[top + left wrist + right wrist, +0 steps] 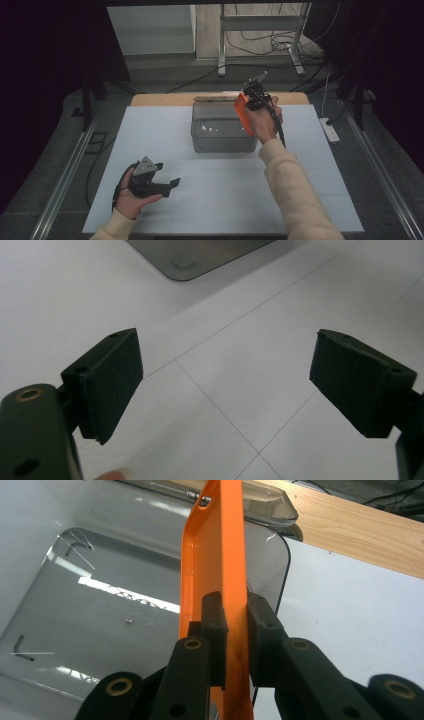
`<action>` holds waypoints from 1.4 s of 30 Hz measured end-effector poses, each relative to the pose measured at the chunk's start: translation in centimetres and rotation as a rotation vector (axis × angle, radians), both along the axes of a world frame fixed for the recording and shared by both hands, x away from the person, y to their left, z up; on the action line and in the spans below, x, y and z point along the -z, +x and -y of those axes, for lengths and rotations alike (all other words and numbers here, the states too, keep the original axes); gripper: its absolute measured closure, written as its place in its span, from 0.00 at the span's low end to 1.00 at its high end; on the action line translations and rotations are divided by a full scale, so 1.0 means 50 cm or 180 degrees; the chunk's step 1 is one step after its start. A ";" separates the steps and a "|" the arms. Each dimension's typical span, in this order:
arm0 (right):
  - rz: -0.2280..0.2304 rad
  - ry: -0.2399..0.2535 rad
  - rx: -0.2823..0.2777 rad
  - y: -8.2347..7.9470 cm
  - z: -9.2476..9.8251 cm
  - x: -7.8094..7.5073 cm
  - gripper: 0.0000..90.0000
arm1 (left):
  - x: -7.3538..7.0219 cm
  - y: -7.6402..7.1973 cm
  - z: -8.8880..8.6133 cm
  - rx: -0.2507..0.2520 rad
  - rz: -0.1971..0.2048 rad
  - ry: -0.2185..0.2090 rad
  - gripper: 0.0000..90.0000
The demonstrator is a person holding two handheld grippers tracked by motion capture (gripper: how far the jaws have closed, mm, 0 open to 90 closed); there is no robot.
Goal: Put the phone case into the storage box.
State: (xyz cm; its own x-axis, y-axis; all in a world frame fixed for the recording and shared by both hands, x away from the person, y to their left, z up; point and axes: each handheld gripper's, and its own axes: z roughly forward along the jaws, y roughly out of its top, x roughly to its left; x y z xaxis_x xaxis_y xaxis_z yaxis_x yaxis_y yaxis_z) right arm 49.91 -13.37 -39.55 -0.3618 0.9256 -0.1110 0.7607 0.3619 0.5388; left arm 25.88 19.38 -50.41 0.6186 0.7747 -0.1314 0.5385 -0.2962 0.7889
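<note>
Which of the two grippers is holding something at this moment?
The right gripper, above the clear plastic box: its jaws clamp the edge of an orange tray. The left gripper rests open above the white table, holding nothing.

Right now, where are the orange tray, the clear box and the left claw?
orange tray (220, 555): right gripper view, its inner face above the pads.
clear box (220, 131): high view, its floor.
left claw (225, 385): left gripper view, midway between the open fingertips.
</note>
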 end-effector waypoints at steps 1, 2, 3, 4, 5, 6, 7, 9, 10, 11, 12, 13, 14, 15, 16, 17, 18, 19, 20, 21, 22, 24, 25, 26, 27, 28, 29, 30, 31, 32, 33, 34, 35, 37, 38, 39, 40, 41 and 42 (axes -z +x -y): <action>-0.0005 -0.0015 -0.0005 0.000 -0.001 0.002 0.89 | 0.000 0.000 0.000 0.0000 0.0000 0.0003 0.15; -0.0002 -0.0044 -0.0014 0.000 -0.002 0.003 0.89 | 0.000 0.000 0.000 -0.0001 0.0001 0.0006 0.15; 0.0004 -0.0063 -0.0012 0.000 -0.004 0.005 0.89 | 0.000 0.000 0.000 -0.0005 0.0001 0.0004 0.15; 0.0004 -0.0067 -0.0011 0.000 -0.004 0.005 0.89 | 0.000 0.000 0.000 -0.0008 0.0002 0.0003 0.15; 0.0006 -0.0073 -0.0012 0.001 -0.004 0.006 0.89 | 0.000 0.000 0.000 -0.0012 0.0004 0.0003 0.15; 0.0004 -0.0090 -0.0012 0.001 -0.005 0.006 0.89 | 0.000 0.000 0.000 -0.0012 0.0005 0.0002 0.15; 0.0002 -0.0103 -0.0013 0.001 -0.005 0.006 0.89 | 0.000 0.000 0.000 -0.0012 0.0004 0.0003 0.15; -0.0005 -0.0105 -0.0016 0.001 -0.005 0.007 0.89 | 0.001 0.000 0.000 -0.0008 0.0001 0.0005 0.15; 0.0003 -0.0095 -0.0015 0.001 -0.005 0.008 0.89 | 0.001 0.000 0.000 -0.0002 -0.0002 0.0006 0.15; -0.0001 -0.0097 -0.0012 0.001 -0.005 0.009 0.89 | 0.000 0.000 0.000 -0.0001 -0.0002 0.0007 0.15; 0.0002 -0.0096 -0.0006 0.001 -0.005 0.010 0.89 | 0.000 0.000 0.001 0.0000 -0.0003 0.0005 0.15; 0.0000 -0.0088 -0.0007 0.001 -0.004 0.011 0.89 | 0.000 0.000 0.001 0.0000 -0.0003 0.0006 0.15; 0.0002 -0.0084 -0.0007 0.001 -0.003 0.012 0.89 | 0.000 0.000 0.001 0.0001 -0.0003 0.0006 0.15; -0.0003 -0.0084 -0.0003 0.001 -0.003 0.013 0.89 | 0.000 0.000 0.001 0.0000 -0.0003 0.0004 0.15; -0.0008 -0.0090 0.0000 0.002 -0.003 0.014 0.89 | 0.001 0.000 0.001 0.0001 -0.0005 0.0004 0.15; -0.0011 -0.0087 -0.0001 0.002 -0.003 0.015 0.89 | 0.001 0.000 0.001 0.0000 -0.0006 0.0006 0.15; -0.0011 -0.0079 0.0000 0.002 -0.003 0.016 0.89 | 0.001 0.000 0.001 0.0001 -0.0006 0.0004 0.15; -0.0012 -0.0076 0.0000 0.002 -0.002 0.018 0.89 | 0.001 0.000 0.001 0.0003 -0.0007 0.0004 0.15; -0.0014 -0.0080 0.0000 0.002 -0.003 0.019 0.89 | 0.001 0.000 0.002 0.0003 -0.0009 0.0008 0.15; -0.0024 -0.0098 0.0007 0.003 -0.003 0.020 0.89 | 0.001 0.000 0.002 0.0003 -0.0008 0.0008 0.15; -0.0024 -0.0103 0.0006 0.003 -0.004 0.022 0.89 | 0.001 0.000 0.002 0.0003 -0.0009 0.0008 0.15; -0.0026 -0.0119 0.0006 0.003 -0.005 0.024 0.89 | 0.001 0.000 0.002 -0.0001 -0.0010 -0.0001 0.15; -0.0028 -0.0132 0.0004 0.003 -0.006 0.025 0.89 | 0.001 0.000 0.002 0.0000 -0.0010 0.0000 0.15; -0.0026 -0.0145 0.0011 0.002 -0.007 0.025 0.89 | 0.001 0.000 0.002 0.0000 -0.0010 0.0000 0.15; -0.0033 -0.0155 0.0015 0.002 -0.008 0.025 0.89 | 0.001 0.000 0.002 0.0001 -0.0010 0.0000 0.15; -0.0028 -0.0168 0.0005 0.002 -0.008 0.026 0.89 | 0.001 0.000 0.002 0.0002 -0.0010 0.0000 0.15; -0.0026 -0.0169 0.0007 0.002 -0.009 0.027 0.89 | 0.001 0.000 0.002 0.0002 -0.0011 0.0000 0.15; -0.0026 -0.0175 0.0006 0.001 -0.010 0.028 0.89 | 0.001 0.000 0.002 0.0003 -0.0011 0.0000 0.15; -0.0026 -0.0175 0.0008 0.001 -0.010 0.029 0.89 | 0.001 0.000 0.002 0.0003 -0.0011 0.0000 0.15; -0.0040 -0.0172 0.0011 0.001 -0.011 0.029 0.89 | 0.001 0.000 0.002 0.0003 -0.0011 -0.0001 0.15; -0.0043 -0.0187 0.0019 0.001 -0.011 0.031 0.89 | 0.001 0.000 0.002 0.0001 -0.0011 -0.0002 0.15; -0.0047 -0.0200 0.0018 0.001 -0.010 0.032 0.89 | 0.001 0.000 0.001 0.0002 -0.0011 -0.0001 0.15; -0.0049 -0.0197 0.0019 0.001 -0.010 0.033 0.89 | 0.001 0.000 0.001 0.0003 -0.0011 -0.0002 0.15; -0.0066 -0.0197 0.0020 0.001 -0.009 0.036 0.89 | 0.001 0.000 0.001 0.0005 -0.0012 -0.0001 0.15; -0.0054 -0.0211 0.0029 0.002 -0.008 0.038 0.89 | 0.001 0.000 0.001 0.0007 -0.0013 -0.0002 0.15; -0.0078 -0.0201 0.0031 0.002 -0.008 0.038 0.89 | 0.001 0.000 0.001 0.0010 -0.0013 0.0004 0.15; -0.0080 -0.0199 0.0033 0.002 -0.007 0.039 0.89 | 0.001 0.000 0.001 0.0010 -0.0011 0.0004 0.15; -0.0069 -0.0199 0.0033 0.001 -0.007 0.040 0.89 | 0.001 0.000 0.002 0.0009 -0.0010 0.0004 0.15; -0.0078 -0.0210 0.0029 0.001 -0.007 0.040 0.89 | 0.001 0.000 0.002 0.0008 -0.0010 0.0004 0.15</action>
State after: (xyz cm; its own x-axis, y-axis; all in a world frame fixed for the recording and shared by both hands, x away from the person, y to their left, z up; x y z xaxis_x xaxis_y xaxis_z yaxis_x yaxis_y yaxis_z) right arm 49.96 -13.02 -41.56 -0.3567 0.9198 -0.1632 0.7767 0.3891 0.4952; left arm 25.86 19.30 -50.45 0.6202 0.7732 -0.1324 0.5402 -0.2986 0.7868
